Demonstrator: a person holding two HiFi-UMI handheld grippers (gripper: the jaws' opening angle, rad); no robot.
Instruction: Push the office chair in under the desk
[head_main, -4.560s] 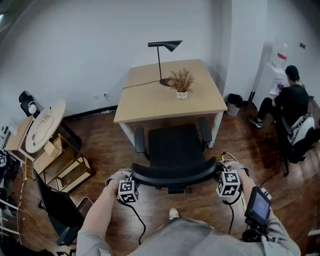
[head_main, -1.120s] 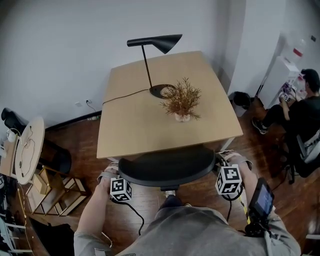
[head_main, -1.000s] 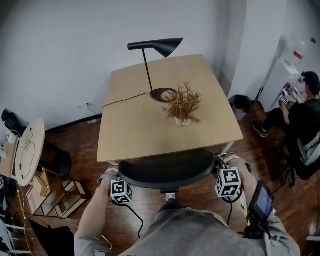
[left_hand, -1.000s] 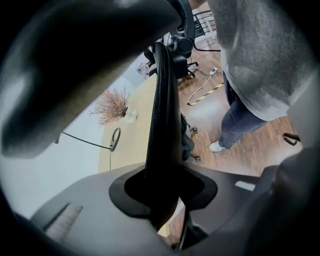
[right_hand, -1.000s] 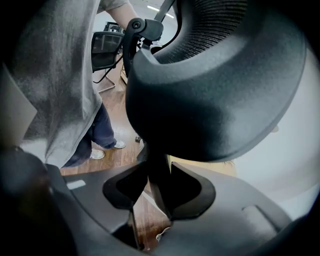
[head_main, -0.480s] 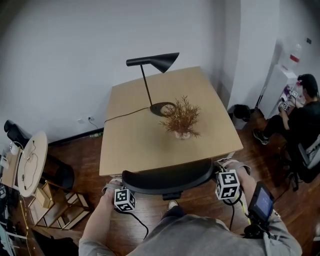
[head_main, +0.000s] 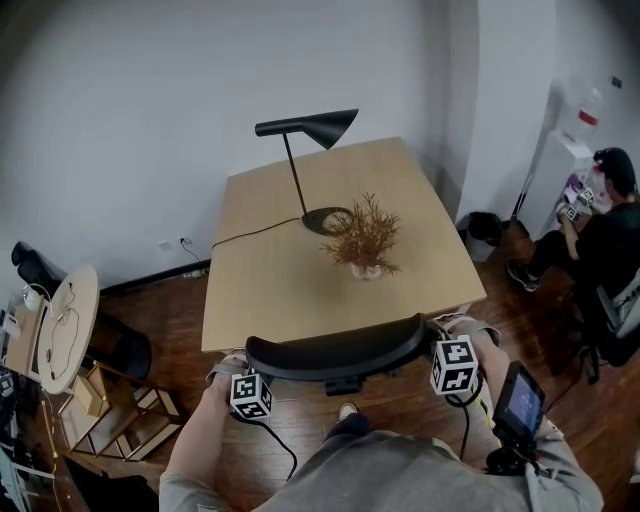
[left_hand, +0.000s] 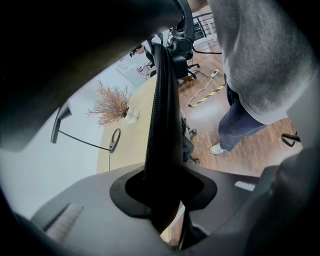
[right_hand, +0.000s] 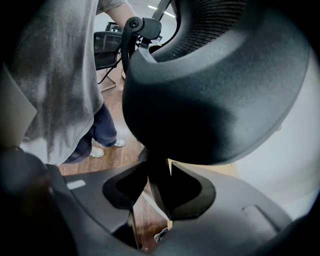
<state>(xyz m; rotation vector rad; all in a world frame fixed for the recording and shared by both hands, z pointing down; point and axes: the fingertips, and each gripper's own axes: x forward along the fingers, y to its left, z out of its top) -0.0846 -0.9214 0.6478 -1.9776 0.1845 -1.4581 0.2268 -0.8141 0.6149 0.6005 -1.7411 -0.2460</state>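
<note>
The office chair's black backrest (head_main: 335, 348) lies along the front edge of the wooden desk (head_main: 270, 290); its seat is hidden under the desktop. My left gripper (head_main: 252, 366) is shut on the backrest's left end, with its marker cube just below. At the right end, my right gripper (head_main: 434, 338) is shut on the same backrest. In the left gripper view the thin backrest edge (left_hand: 164, 100) runs up from between the jaws of the left gripper (left_hand: 162, 200). In the right gripper view the backrest's padded rim (right_hand: 210, 90) fills the frame above the right gripper (right_hand: 157, 192).
A black desk lamp (head_main: 305, 130) and a dried plant in a small pot (head_main: 362, 240) stand on the desk, which is backed against a white wall. A round side table (head_main: 65, 325) and wooden shelf (head_main: 110, 405) are at left. A seated person (head_main: 605, 220) and bin (head_main: 484, 228) are at right.
Since the earliest frame the chair has rolled forward and its seat and armrests have gone under the desk. Over the last second the backrest and both grippers have barely moved.
</note>
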